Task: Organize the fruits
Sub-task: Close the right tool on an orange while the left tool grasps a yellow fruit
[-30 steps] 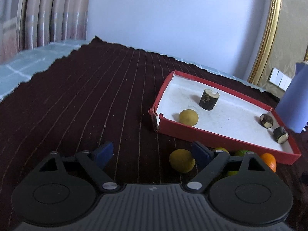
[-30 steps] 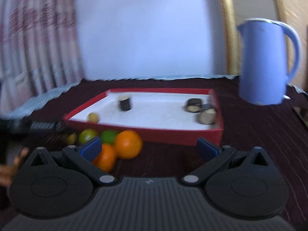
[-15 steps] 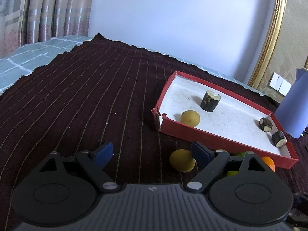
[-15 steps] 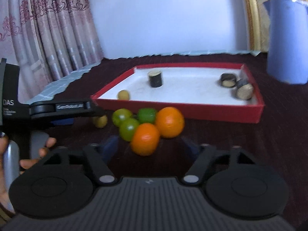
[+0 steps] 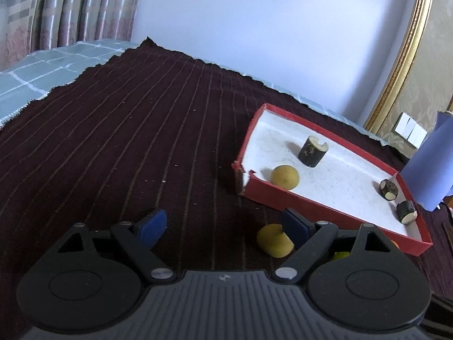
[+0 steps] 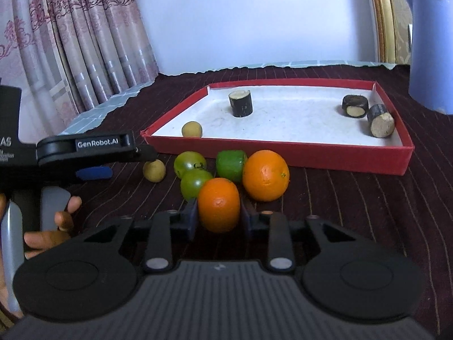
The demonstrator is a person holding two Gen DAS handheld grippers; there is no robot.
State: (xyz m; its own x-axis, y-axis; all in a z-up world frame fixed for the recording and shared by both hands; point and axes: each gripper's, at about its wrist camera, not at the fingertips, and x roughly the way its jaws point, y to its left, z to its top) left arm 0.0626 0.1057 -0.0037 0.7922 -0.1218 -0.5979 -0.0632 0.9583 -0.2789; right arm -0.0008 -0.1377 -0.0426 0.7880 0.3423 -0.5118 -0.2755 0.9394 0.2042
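Note:
My right gripper point(image 6: 218, 216) is shut on the near orange point(image 6: 218, 204), on the cloth. Behind it lie a second orange point(image 6: 265, 175), three green fruits point(image 6: 195, 184) and a small yellow fruit point(image 6: 154, 170). The red tray point(image 6: 283, 153) holds a yellow fruit point(image 6: 192, 129) and three dark cylinder pieces point(image 6: 241, 103). My left gripper point(image 5: 223, 223) is open and empty; the loose yellow fruit point(image 5: 273, 240) lies by its right finger. The tray point(image 5: 311, 204) sits ahead and to the right in the left wrist view.
A blue pitcher point(image 6: 430, 45) stands right of the tray. The dark striped cloth point(image 5: 127, 141) covers the table over a pale green cloth point(image 5: 34, 70). Curtains point(image 6: 70, 42) hang at the left. The left gripper body and hand point(image 6: 56, 155) are at the left.
My right gripper moved down and forward to the fruit pile and closed on the near orange. My left gripper drifted slightly and stayed open.

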